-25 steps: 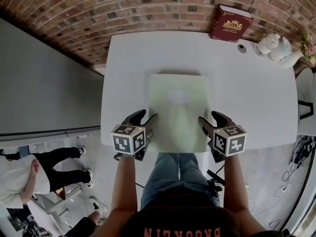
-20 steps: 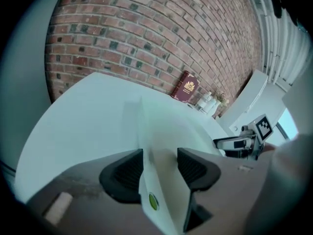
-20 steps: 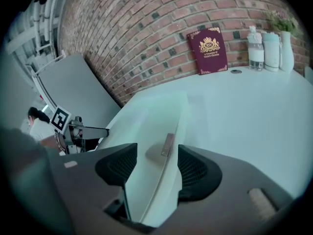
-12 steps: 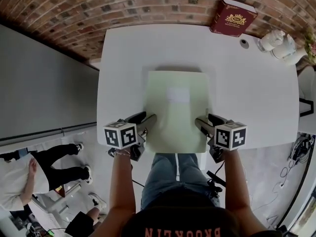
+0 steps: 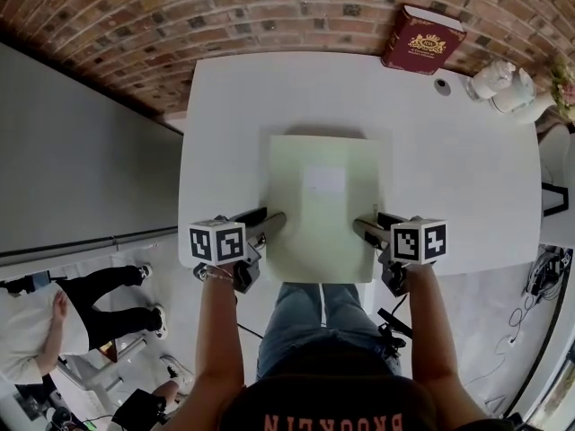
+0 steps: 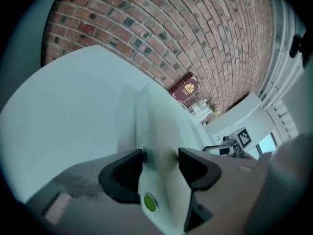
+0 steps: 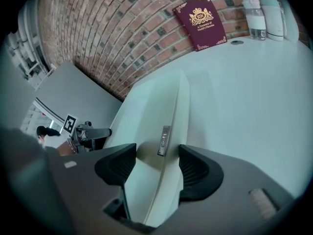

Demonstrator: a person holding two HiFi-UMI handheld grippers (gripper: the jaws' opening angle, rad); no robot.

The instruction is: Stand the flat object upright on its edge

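Observation:
A pale green flat slab (image 5: 322,206) lies on the white table (image 5: 449,178), its near end reaching past the front edge. My left gripper (image 5: 272,219) is shut on the slab's left edge near the front corner. My right gripper (image 5: 363,226) is shut on the right edge opposite. In the left gripper view the slab (image 6: 155,124) runs edge-on between the jaws of the left gripper (image 6: 160,160), a green dot near its corner. In the right gripper view the slab (image 7: 164,109) passes between the jaws of the right gripper (image 7: 157,158), a small metal tab on its edge.
A dark red book (image 5: 420,41) leans on the brick wall at the table's back right. White bottles (image 5: 499,83) and a small round cap (image 5: 440,85) stand at the far right corner. A person (image 5: 45,323) stands on the floor at the lower left.
Both grippers have closed in on the slab's side edges and turned more level. The slab's near end has come slightly toward me.

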